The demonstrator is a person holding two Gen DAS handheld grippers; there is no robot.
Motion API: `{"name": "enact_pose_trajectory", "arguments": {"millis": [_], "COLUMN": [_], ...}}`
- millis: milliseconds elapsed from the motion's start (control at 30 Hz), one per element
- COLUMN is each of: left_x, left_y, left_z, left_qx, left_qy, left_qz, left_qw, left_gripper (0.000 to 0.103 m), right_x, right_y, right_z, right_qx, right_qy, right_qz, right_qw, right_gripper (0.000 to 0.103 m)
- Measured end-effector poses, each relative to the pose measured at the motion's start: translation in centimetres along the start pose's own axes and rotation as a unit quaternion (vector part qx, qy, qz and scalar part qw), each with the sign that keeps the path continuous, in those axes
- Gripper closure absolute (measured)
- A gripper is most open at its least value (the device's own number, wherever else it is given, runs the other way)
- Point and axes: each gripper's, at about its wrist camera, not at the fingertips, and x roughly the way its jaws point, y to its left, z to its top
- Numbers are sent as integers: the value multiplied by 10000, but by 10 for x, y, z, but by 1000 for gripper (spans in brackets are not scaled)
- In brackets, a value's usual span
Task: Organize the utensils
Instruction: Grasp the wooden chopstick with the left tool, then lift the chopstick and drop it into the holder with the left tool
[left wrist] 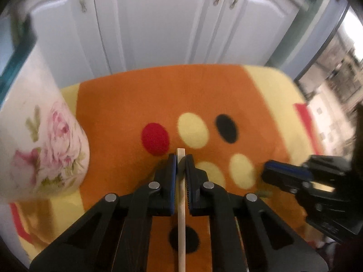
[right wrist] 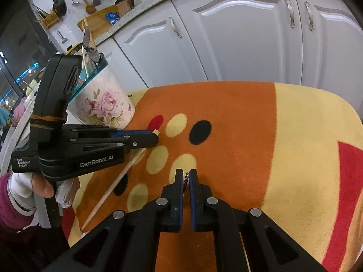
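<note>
Leftmost stands a floral container point(right wrist: 106, 106) with a teal rim, holding a few utensils point(right wrist: 87, 52) upright (a metal spoon and some wooden sticks show above the rim). It sits at the left edge of an orange and yellow mat point(right wrist: 238, 117) with red, cream and black dots, laid in front of white cabinet doors point(right wrist: 238, 34). Just beside the container, the left gripper point(left wrist: 180, 158) has its jaws pinching a single wooden chopstick point(left wrist: 181, 204); from the left wrist view the stick runs straight down between the jaws, its squared end poking just past their tips. From the right wrist view the same chopstick point(right wrist: 113, 188) slants down and to the left, over the mat. A hand point(right wrist: 45, 188) in a white glove holds that gripper's handle. Further right, the right gripper point(right wrist: 185, 174) hangs over the mat with its jaws pressed on something thin and metallic point(right wrist: 186, 179); what it is cannot be told.
</note>
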Motion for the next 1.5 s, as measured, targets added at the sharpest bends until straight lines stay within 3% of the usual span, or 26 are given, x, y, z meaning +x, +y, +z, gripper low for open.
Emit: {"name": "enact_pose_trajectory", "arguments": {"millis": [133, 300, 433, 500, 567, 700, 833, 900, 1200, 1500], "left_x": [-32, -73, -101, -108, -114, -127, -136, -144, -203, -244], "left_y": [7, 12, 19, 24, 27, 31, 31, 33, 68, 108], "left_z": [-5, -8, -13, -15, -16, -22, -25, -26, -10, 28], "left_qx": [-224, -276, -315, -400, -474, -489, -457, -450, -861, -1062], "left_qy": [-389, -852, -1097, -1198, -1275, -1433, -1591, -1715, -2417, -3339], "left_qz": [-427, -580, -548, -535, -490, -309, -226, -192, -257, 237], "left_qw": [9981, 9943, 9920, 9906, 9895, 9880, 9859, 9840, 9662, 9363], "left_gripper": [97, 97, 97, 97, 97, 97, 97, 97, 97, 97], "right_x": [-13, -27, -22, -15, -7, 1, 23, 21, -57, -106], "right_y": [8, 21, 24, 19, 18, 28, 27, 26, 44, 117], "right_z": [9, 21, 24, 24, 19, 14, 13, 12, 43, 110], "right_qx": [-51, -180, -147, -5, 54, 26, 125, 128, 139, -426], "right_qy": [-243, -479, -360, -122, 168, 346, 745, 697, -534, -2013], "right_qz": [-9, -101, -175, -270, -382, -405, -649, -726, -340, -24], "right_qw": [9997, 9986, 9991, 9996, 9991, 9986, 9950, 9948, 9979, 9786], "right_gripper": [99, 100, 100, 96, 75, 74, 92, 100, 101, 101]}}
